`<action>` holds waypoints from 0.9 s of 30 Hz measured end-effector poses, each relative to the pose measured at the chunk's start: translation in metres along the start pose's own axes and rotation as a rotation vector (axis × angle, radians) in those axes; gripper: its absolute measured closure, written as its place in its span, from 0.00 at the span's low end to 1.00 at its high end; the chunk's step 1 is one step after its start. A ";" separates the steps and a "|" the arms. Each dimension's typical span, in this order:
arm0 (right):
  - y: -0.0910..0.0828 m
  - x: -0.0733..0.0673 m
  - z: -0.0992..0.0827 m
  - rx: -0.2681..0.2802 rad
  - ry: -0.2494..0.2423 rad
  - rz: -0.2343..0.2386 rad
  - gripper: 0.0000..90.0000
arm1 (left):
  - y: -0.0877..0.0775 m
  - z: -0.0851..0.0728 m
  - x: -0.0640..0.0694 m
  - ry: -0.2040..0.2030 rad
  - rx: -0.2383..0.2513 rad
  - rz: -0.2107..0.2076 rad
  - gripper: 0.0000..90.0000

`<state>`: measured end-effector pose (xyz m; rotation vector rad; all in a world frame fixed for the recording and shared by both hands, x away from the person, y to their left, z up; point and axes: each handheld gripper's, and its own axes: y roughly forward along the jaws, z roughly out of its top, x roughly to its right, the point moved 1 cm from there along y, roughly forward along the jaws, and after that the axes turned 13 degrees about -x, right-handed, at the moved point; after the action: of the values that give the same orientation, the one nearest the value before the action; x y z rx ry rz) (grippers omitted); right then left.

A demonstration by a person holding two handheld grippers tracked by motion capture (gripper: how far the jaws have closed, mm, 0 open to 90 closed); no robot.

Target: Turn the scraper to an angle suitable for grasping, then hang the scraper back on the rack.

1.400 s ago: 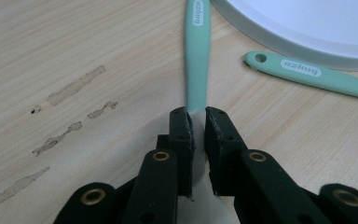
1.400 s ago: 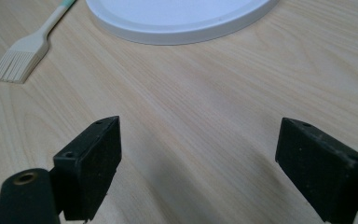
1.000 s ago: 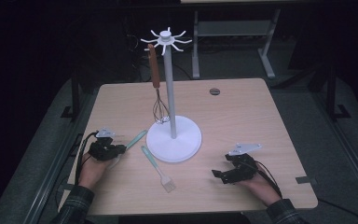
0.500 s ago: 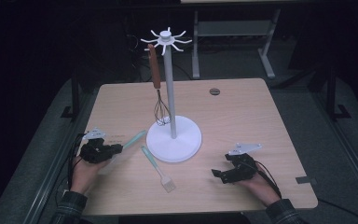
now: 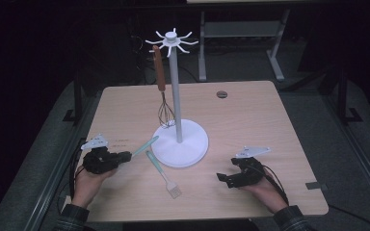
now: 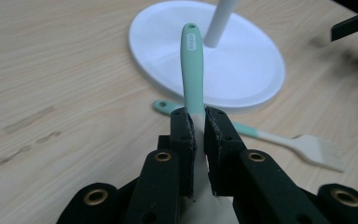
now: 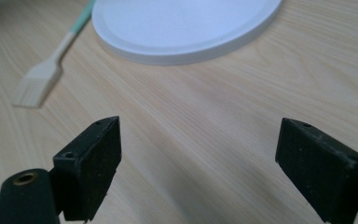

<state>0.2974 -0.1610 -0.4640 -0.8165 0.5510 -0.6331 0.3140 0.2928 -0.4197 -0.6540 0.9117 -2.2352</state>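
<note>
Dark surroundings frame a pale wooden table (image 5: 270,125), with a white utensil stand (image 5: 176,86) on its round base at the table's centre. A wood-handled whisk (image 5: 163,91) hangs from one of the stand's top hooks, its wires just above the base.

Left gripper (image 5: 125,156): near the table's left edge, jaws pressed together on a mint-handled utensil (image 6: 192,65), pinching it where the green handle meets the pale head. The handle projects toward the stand, its hanging hole (image 6: 191,28) at the free end and clear of the table. The head is hidden behind the jaws (probably a spatula blade, though this cannot be confirmed).

Right gripper (image 7: 214,158): resting near the table's right front corner, jaws spread wide with nothing between them.

A second mint-handled item, a pastry brush (image 5: 163,173), lies flat on the table just in front of the base, untouched.

Assessment: the step in hand appears to be hanging the held utensil on the stand. To do it well, raise it to hook height, turn the handle end up so the hole meets a free hook on a side away from the whisk, and part the jaws only once the hook carries the weight. The idle gripper could steady the base if it rocks.
</note>
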 end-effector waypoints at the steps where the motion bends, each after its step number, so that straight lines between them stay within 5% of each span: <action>1: -0.001 -0.001 0.001 0.007 0.006 0.013 0.16 | 0.000 0.001 0.003 0.000 0.003 -0.009 0.91; 16: 0.008 -0.025 0.011 0.020 0.005 0.096 0.17 | 0.022 0.022 0.056 0.110 0.007 -0.133 0.91; 27: 0.014 -0.036 0.022 0.054 0.002 0.142 0.21 | 0.040 0.039 0.083 0.166 0.013 -0.173 0.91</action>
<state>0.2913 -0.1175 -0.4551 -0.7196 0.5860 -0.5163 0.2969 0.1953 -0.4078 -0.5662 0.9522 -2.4771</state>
